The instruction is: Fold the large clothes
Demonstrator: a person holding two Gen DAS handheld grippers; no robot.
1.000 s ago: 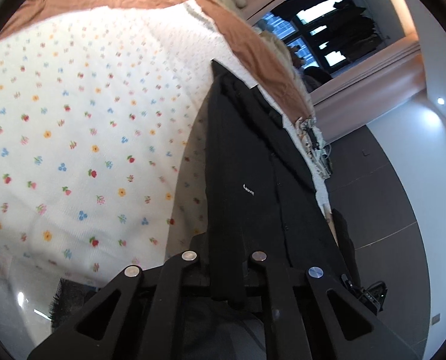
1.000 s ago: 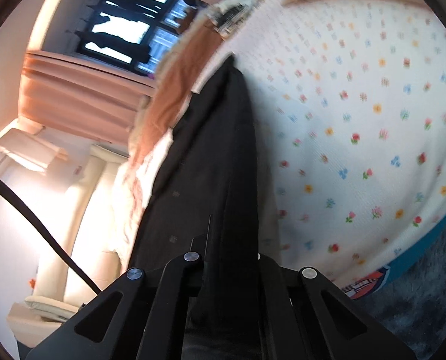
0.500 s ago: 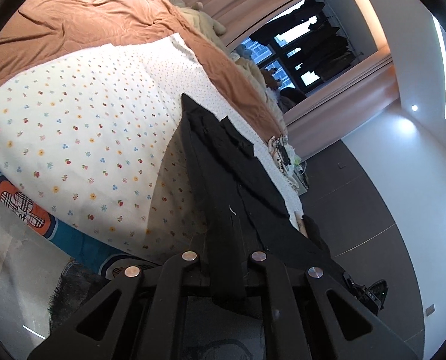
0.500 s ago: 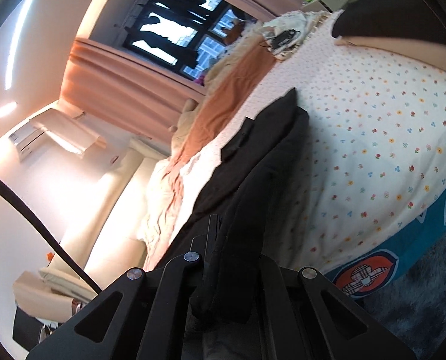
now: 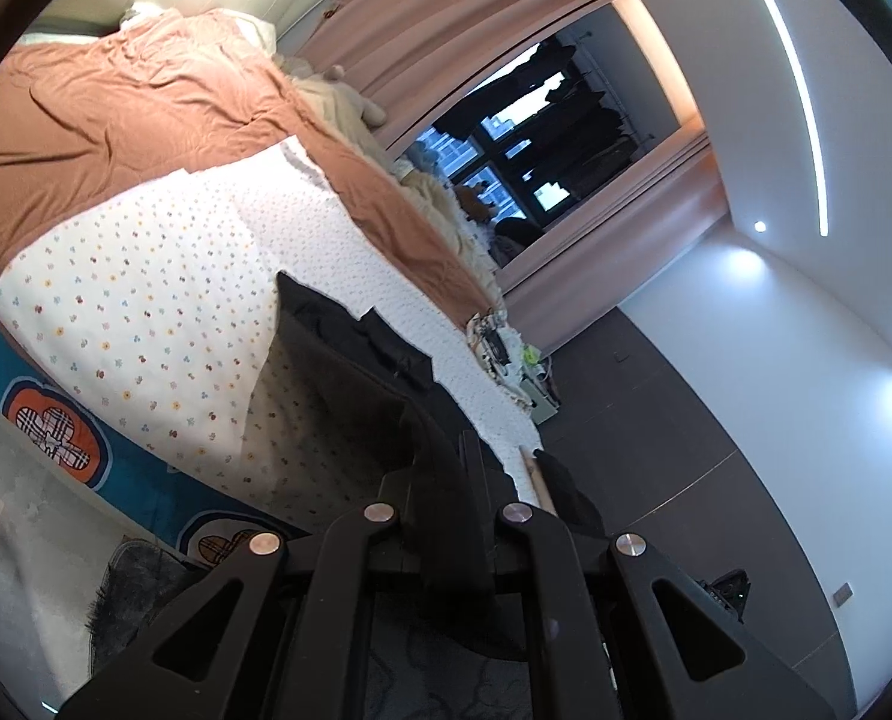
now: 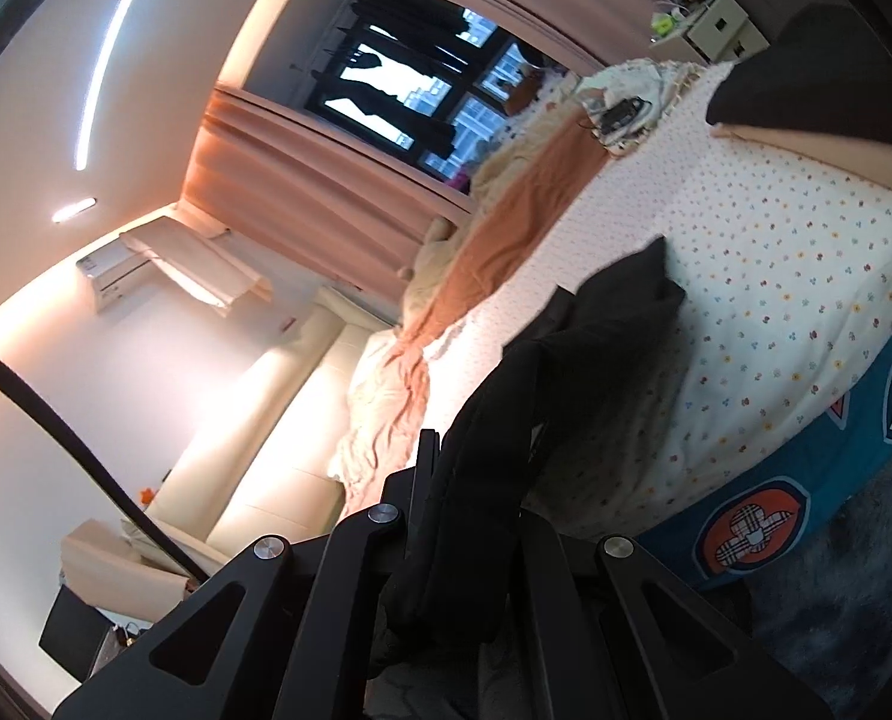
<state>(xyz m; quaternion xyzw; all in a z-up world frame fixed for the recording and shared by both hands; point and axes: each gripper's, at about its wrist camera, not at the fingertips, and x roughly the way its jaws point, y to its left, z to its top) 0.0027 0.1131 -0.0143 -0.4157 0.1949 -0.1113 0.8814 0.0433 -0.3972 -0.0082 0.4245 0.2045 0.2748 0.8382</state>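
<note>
A large black garment (image 5: 350,360) hangs stretched between both grippers, its far end resting on the flowered white sheet (image 5: 146,288) of the bed. My left gripper (image 5: 446,516) is shut on one edge of the garment, raised above the bed's near side. In the right wrist view my right gripper (image 6: 463,516) is shut on another edge of the black garment (image 6: 613,306), also lifted off the bed, with the flowered sheet (image 6: 775,240) beyond.
A rust-brown blanket (image 5: 146,120) covers the far bed half. A teal bed border with orange flower patches (image 6: 751,534) runs along the side. A dark rug (image 5: 122,594) lies on the floor. Curtains and a dark window (image 6: 410,96) stand behind. A nightstand (image 6: 709,24) is at the bed's far corner.
Both grippers rose and pulled back from the bed, lifting the black garment; most of it has come off the sheet and only its far end still rests there.
</note>
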